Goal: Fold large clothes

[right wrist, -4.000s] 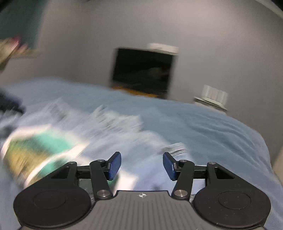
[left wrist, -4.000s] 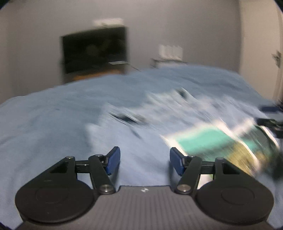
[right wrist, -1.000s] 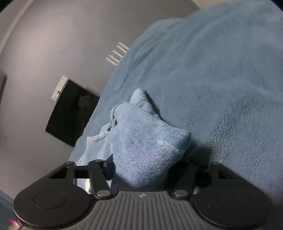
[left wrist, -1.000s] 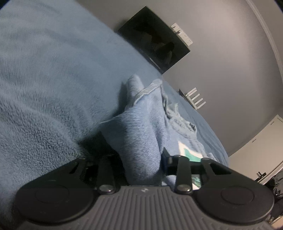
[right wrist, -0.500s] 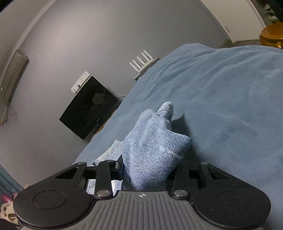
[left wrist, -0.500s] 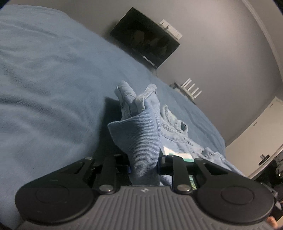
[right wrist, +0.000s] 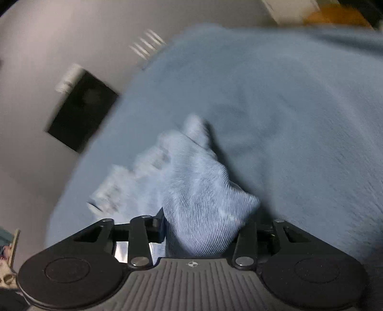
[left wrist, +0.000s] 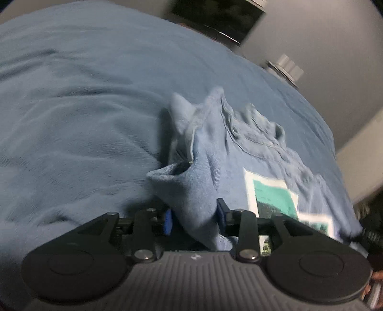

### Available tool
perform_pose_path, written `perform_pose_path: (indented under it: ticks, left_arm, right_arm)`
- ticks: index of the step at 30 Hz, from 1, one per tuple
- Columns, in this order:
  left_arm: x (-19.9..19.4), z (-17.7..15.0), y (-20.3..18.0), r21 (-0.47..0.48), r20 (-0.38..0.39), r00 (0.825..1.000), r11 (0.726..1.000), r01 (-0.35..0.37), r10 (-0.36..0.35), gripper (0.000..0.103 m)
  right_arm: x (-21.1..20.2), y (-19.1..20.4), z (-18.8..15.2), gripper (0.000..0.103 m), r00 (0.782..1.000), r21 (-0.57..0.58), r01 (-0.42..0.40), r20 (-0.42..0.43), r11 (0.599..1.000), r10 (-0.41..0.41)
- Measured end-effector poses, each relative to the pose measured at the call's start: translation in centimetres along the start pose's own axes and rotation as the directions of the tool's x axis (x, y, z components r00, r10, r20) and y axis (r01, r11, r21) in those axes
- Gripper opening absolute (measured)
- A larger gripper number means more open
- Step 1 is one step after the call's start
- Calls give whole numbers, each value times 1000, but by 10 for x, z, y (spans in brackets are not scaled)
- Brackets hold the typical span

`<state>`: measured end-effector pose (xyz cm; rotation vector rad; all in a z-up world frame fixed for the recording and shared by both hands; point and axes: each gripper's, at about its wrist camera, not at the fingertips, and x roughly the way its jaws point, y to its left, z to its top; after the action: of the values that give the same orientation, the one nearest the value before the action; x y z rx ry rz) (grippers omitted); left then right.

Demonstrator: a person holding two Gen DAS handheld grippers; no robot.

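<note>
A light blue sweatshirt with a white and teal print lies stretched over the blue bed cover. My left gripper is shut on a bunched corner of the sweatshirt, which runs away to the right. My right gripper is shut on another bunched corner of the sweatshirt, which trails off to the left. Both views are motion-blurred.
A dark screen stands against the grey wall beyond the bed; it also shows in the right wrist view. A white router with antennas sits by the wall. A pale door is at the right.
Both grippers, open and empty four seconds ago, now hold sweatshirt corners. Over the last second both have swung with the cloth, and the sweatshirt lies more spread out across the bed.
</note>
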<state>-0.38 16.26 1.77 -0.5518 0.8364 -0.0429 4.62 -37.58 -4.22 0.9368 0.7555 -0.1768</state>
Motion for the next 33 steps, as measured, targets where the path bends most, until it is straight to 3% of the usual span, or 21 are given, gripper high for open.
perform_pose_path:
  ticks: [2, 4, 8, 11, 14, 16, 18, 21, 23, 28, 33]
  left_arm:
    - [-10, 1, 3, -24, 37, 999, 999, -25, 26, 35]
    - [-16, 0, -4, 12, 62, 997, 998, -55, 54, 36]
    - [-33, -5, -25, 127, 211, 975, 987, -100, 72, 37]
    - [-37, -4, -47, 232, 278, 961, 970, -76, 9, 55]
    - [-41, -9, -66, 331, 319, 944, 943, -32, -80, 56]
    - [-27, -12, -76, 386, 273, 955, 922, 1, -116, 60]
    - [-9, -13, -81, 415, 190, 977, 910, 14, -101, 60]
    - [24, -13, -76, 412, 57, 998, 910, -47, 26, 60]
    - [35, -12, -69, 382, 23, 997, 922, -71, 67, 60]
    - [49, -9, -61, 364, -8, 993, 925, -107, 118, 61]
    - [58, -7, -58, 352, -16, 991, 928, -122, 136, 62]
  right_arm:
    - [-1, -8, 3, 54, 1000, 55, 12, -2, 998, -11]
    - [0, -3, 3, 58, 1000, 40, 9, 4, 999, -9]
    - [0, 6, -3, 72, 1000, 4, 3, 8, 1000, -3]
    - [1, -1, -5, 76, 1000, 42, -15, 3, 999, 15]
    - [12, -7, -5, 77, 1000, 93, -23, -7, 995, 24]
    - [19, -8, -5, 77, 1000, 111, -22, -13, 994, 23]
    - [25, -8, -7, 77, 1000, 122, -23, -16, 992, 25]
    - [30, -11, -10, 76, 998, 177, -52, -11, 983, 55]
    - [29, -16, -13, 76, 997, 231, -76, -9, 970, 80]
    - [35, -11, -15, 75, 998, 204, -47, -22, 978, 53]
    - [40, -10, -14, 54, 1000, 161, -18, 7, 987, 17]
